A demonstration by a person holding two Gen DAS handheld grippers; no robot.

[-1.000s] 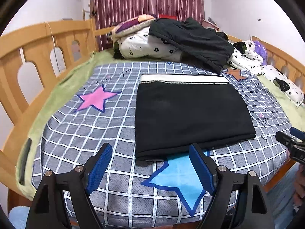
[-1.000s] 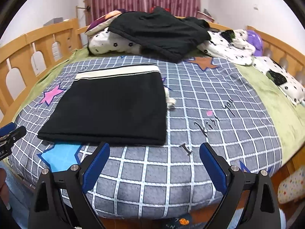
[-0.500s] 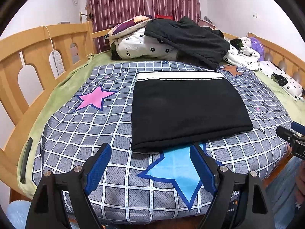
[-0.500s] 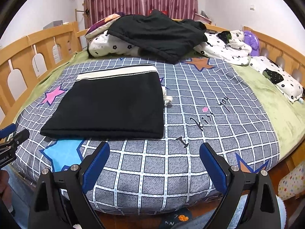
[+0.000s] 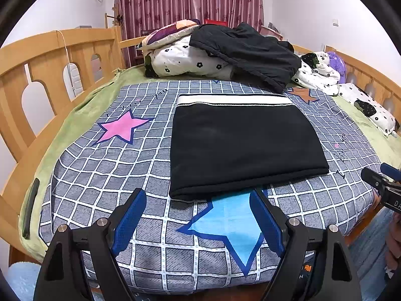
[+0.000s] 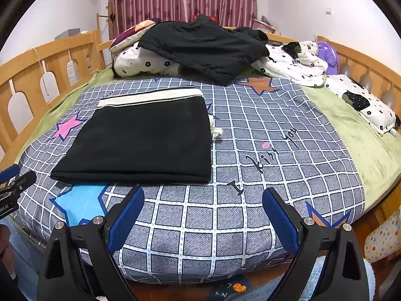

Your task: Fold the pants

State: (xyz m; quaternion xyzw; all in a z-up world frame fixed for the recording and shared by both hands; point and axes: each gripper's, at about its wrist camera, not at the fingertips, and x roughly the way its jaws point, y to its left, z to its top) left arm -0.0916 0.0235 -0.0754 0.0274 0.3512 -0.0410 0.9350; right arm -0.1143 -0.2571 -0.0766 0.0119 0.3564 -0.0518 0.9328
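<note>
2 open claws, left claw (image 5: 198, 219) and right claw (image 6: 203, 217), hover empty; ahead, folded black pants (image 5: 240, 145) look soft, limp, best pinched at near fold corners.

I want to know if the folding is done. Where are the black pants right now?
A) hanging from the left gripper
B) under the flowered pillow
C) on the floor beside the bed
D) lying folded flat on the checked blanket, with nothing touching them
D: the pants lie in a flat folded rectangle on the blanket, and the left gripper and right gripper are both open, short of them.
</note>
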